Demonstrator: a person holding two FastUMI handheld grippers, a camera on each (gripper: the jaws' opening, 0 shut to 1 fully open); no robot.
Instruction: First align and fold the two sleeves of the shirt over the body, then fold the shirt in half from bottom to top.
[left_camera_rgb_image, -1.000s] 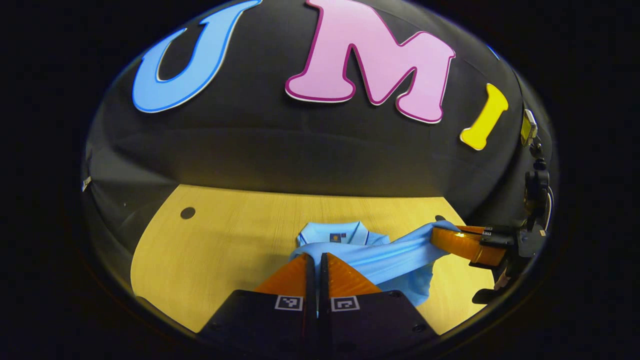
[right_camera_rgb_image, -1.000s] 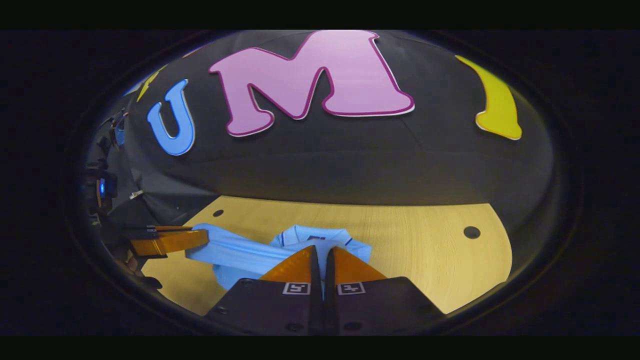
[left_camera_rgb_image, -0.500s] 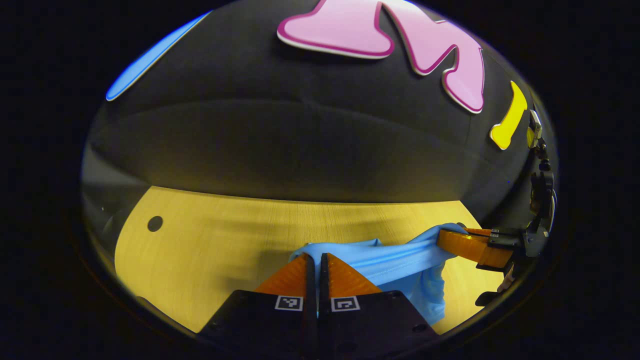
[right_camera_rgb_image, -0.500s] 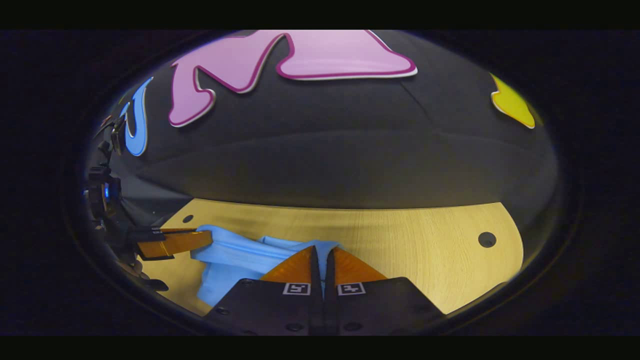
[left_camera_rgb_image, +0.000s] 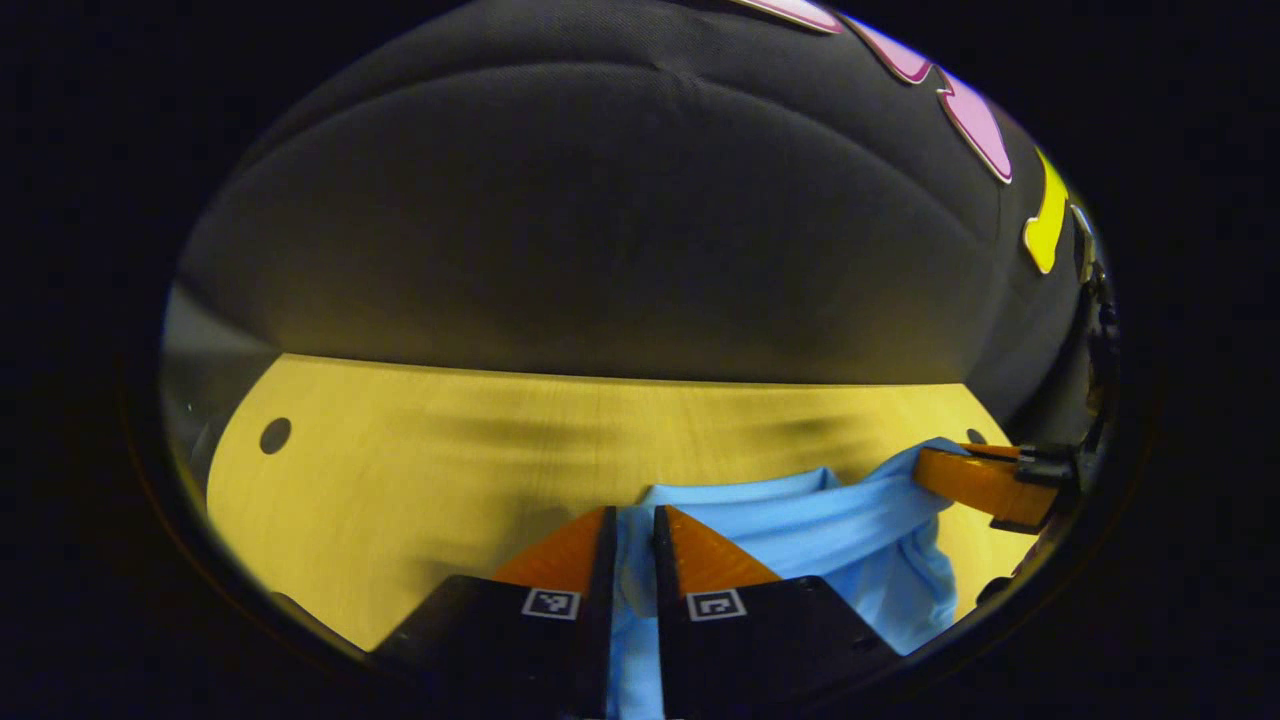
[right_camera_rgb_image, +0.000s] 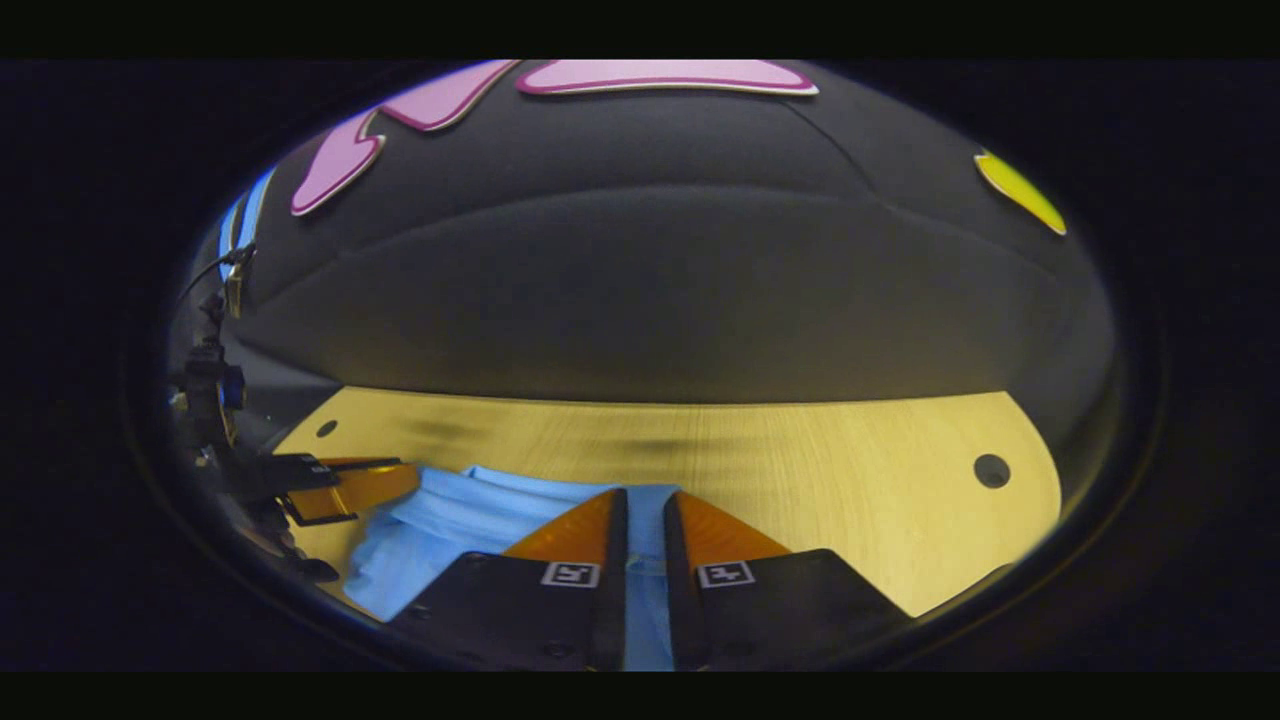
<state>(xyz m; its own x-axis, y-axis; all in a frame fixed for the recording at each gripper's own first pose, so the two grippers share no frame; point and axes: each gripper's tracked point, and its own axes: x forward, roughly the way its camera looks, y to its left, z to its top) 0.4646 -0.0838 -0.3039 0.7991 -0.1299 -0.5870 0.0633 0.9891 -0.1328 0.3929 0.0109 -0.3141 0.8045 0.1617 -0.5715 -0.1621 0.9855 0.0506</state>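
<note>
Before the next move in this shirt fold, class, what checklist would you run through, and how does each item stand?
1. Shirt cloth sits between the left hand-held gripper fingers: ok.
2. Cloth sits between the right hand-held gripper fingers: ok.
3. Both fingers of each press firmly on the cloth: cannot tell; a gap shows between each pair.
4. Held edge runs flat from one hand-held gripper to the other: not ok; it is bunched and sags.
5. Sleeves lie aligned over the body: cannot tell; the cloth hides them.
</note>
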